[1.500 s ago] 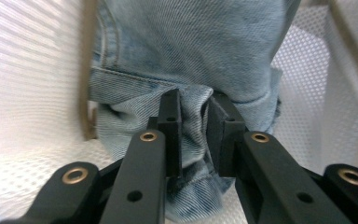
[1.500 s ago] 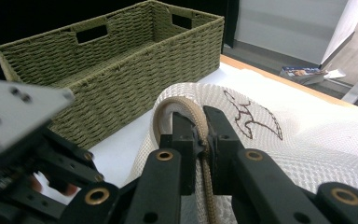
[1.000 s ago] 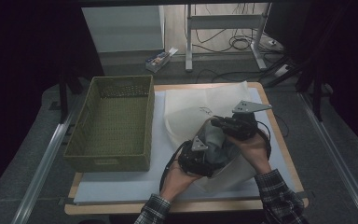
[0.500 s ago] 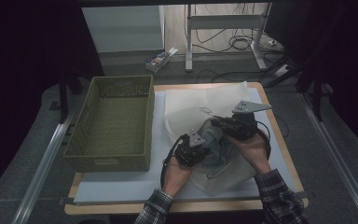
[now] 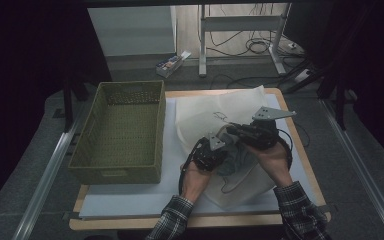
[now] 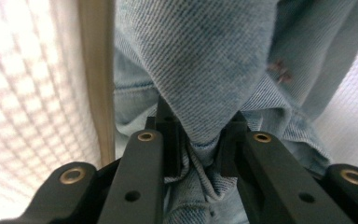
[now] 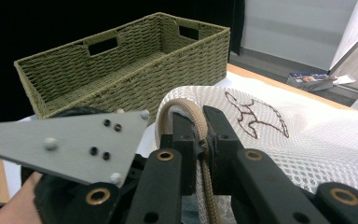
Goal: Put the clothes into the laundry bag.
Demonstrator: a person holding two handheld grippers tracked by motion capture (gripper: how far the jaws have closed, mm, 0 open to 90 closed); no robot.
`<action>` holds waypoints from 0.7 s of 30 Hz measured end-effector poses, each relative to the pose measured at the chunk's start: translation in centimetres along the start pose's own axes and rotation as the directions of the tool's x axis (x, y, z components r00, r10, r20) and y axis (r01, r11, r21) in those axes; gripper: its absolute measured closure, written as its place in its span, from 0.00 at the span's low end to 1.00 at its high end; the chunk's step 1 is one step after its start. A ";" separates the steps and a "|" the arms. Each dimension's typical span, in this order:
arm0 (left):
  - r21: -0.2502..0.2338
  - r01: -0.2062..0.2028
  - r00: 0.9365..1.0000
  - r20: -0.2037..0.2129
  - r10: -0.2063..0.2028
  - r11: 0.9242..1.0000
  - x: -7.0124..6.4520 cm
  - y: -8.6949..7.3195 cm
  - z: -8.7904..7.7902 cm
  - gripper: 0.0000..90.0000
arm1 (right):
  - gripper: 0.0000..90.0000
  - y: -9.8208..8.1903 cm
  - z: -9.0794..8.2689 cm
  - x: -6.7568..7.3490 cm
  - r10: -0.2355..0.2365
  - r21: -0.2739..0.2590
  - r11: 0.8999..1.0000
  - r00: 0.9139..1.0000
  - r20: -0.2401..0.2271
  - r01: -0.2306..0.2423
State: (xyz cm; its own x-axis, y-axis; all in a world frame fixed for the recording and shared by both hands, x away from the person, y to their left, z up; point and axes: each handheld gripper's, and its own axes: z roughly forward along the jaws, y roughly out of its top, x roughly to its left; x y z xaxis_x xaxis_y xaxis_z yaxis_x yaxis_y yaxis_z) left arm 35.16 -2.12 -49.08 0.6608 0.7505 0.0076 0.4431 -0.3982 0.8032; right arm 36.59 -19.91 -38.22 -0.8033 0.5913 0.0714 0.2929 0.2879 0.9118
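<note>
Denim pinched since the earlier frame

Left gripper point(image 6: 199, 144), jaws just closed, pinches blue denim garment point(image 6: 214, 70) inside white mesh bag point(image 5: 220, 112) on table point(image 5: 300, 150); right gripper point(image 7: 204, 135) clamps bag's beige rim point(image 7: 186, 109); green basket point(image 5: 122, 132) beside.

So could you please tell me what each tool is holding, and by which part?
The left tool pinches a bunched fold of the denim garment. The right tool clamps the beige corded rim of the white mesh bag.

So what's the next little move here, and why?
Probably draw the denim garment further out of the white mesh bag. The left gripper has just closed on a denim fold, while the right gripper pinches the bag's beige rim.
</note>
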 end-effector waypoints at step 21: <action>-0.050 -0.019 0.995 0.101 0.024 0.999 -0.3 -2.2 -5.7 0.36 | 0.91 -0.5 0.3 -0.7 0.006 0.018 1.000 1.000 0.023 -0.006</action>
State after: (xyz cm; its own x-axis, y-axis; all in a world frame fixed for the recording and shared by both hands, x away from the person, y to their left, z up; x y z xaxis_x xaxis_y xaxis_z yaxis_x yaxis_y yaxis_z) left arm 30.52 1.50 -47.45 0.7291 0.6836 -0.0332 0.3993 -0.3855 0.8318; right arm 37.12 -20.25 -38.84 -0.7896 0.6099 0.0677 0.3074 0.2976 0.9038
